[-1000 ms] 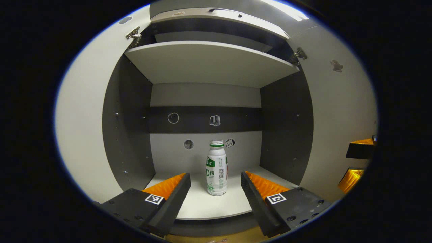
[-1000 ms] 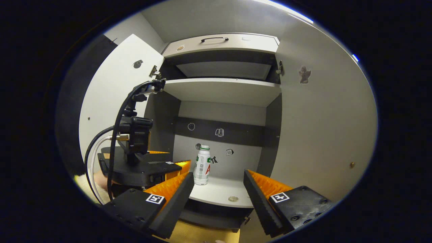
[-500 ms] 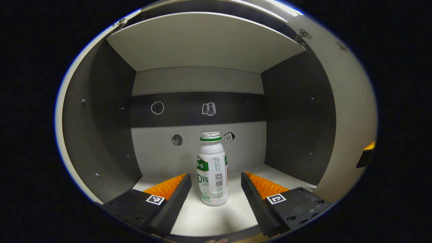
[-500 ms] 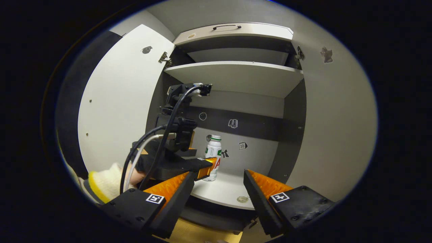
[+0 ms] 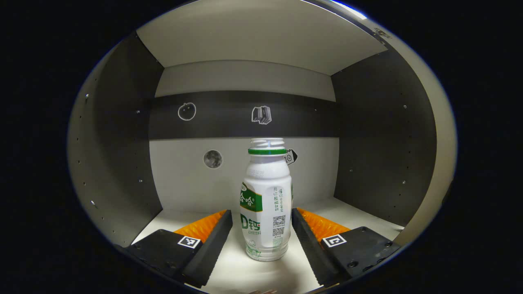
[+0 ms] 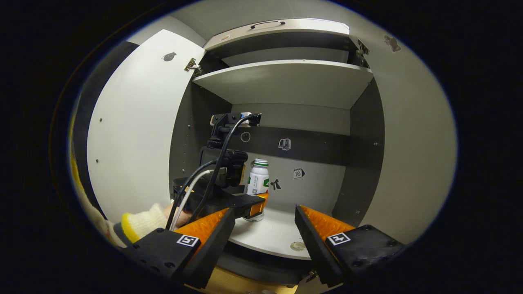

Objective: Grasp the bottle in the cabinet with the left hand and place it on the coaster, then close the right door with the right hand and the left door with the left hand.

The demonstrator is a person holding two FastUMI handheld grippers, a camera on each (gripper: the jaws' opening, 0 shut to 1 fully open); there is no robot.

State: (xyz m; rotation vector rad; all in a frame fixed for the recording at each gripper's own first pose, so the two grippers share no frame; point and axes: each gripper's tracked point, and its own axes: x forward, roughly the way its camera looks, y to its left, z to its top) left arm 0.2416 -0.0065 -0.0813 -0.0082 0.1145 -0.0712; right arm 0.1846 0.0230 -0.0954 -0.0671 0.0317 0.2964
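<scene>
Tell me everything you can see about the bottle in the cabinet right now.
The bottle is a small white plastic one with a green ring below its ribbed neck and a printed green-and-white label. It stands upright on the cabinet's pale lower shelf, near the back wall. The left gripper is open with one finger on each side of the bottle; whether the fingers touch it cannot be told. The right gripper view shows it behind that gripper.
</scene>
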